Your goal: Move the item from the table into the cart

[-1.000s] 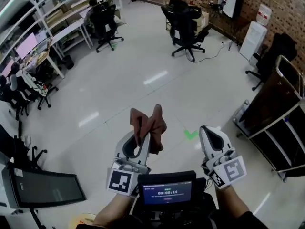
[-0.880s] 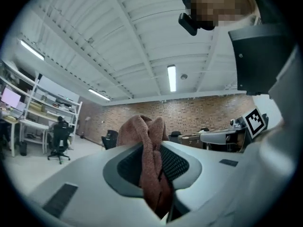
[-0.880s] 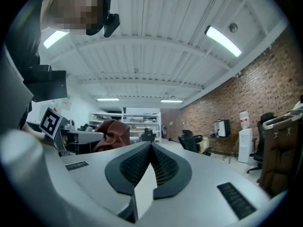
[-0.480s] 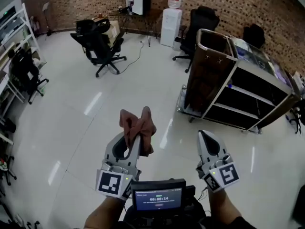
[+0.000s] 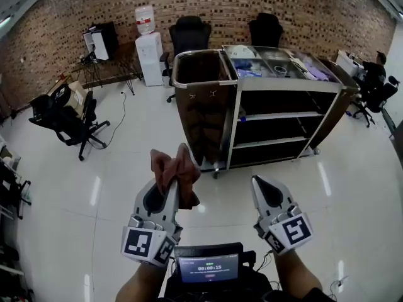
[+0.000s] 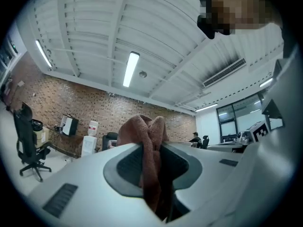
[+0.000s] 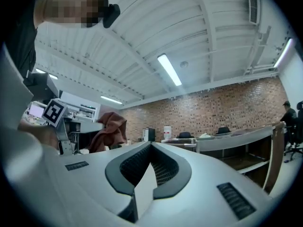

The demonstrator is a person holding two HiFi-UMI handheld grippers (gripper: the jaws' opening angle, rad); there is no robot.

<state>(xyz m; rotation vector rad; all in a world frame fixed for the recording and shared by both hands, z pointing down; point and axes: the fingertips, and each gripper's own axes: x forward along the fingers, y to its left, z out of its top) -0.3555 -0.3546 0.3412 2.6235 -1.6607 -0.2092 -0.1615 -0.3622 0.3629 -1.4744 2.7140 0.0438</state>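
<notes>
A crumpled brown cloth (image 5: 175, 168) sticks up from my left gripper (image 5: 170, 187), whose jaws are shut on it; in the left gripper view the brown cloth (image 6: 147, 141) fills the slot between the pads. My right gripper (image 5: 263, 186) is shut with nothing in it, level with the left and apart from it. From the right gripper view the brown cloth (image 7: 108, 130) hangs at the left. The cart (image 5: 271, 106) stands ahead on the floor, with a dark bag bin (image 5: 200, 115) at its left end, open shelves and a tray top with several items.
A water dispenser (image 5: 148, 50) and two black chairs (image 5: 189, 33) stand by the brick wall behind the cart. Another office chair (image 5: 68, 121) is at the left. A person (image 5: 376, 68) sits at the far right. A small screen (image 5: 210, 267) sits between my hands.
The view has swung round from the desks and chairs until the cart stands straight ahead. Both grippers keep the same pose, the cloth still in the left one.
</notes>
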